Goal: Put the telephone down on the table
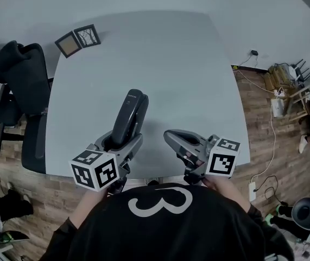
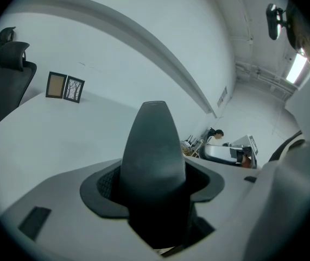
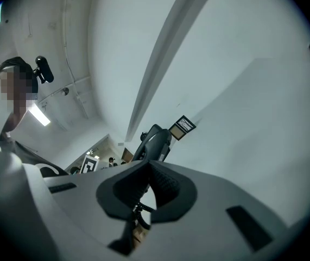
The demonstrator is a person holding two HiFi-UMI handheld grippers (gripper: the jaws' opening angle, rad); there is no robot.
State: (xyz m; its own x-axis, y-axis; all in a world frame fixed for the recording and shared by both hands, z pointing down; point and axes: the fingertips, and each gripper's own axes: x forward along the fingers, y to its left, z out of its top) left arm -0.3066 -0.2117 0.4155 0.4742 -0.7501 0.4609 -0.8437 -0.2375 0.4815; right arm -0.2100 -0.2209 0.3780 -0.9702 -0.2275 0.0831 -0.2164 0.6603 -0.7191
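Hidden: telephone [image 1: 132,110] lower end masked by left tongs [image 1: 123,141] | Telephone: dark grey, slim, pinched over counter [image 1: 187,75] | Right tongs [image 1: 169,136]: pressed together

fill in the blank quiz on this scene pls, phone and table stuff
The telephone handset is gripped by the ___ gripper. The right gripper has its jaws pressed ___. In the head view, two picture frames stand at the table's far ___ corner.

Missing words: left; together; left
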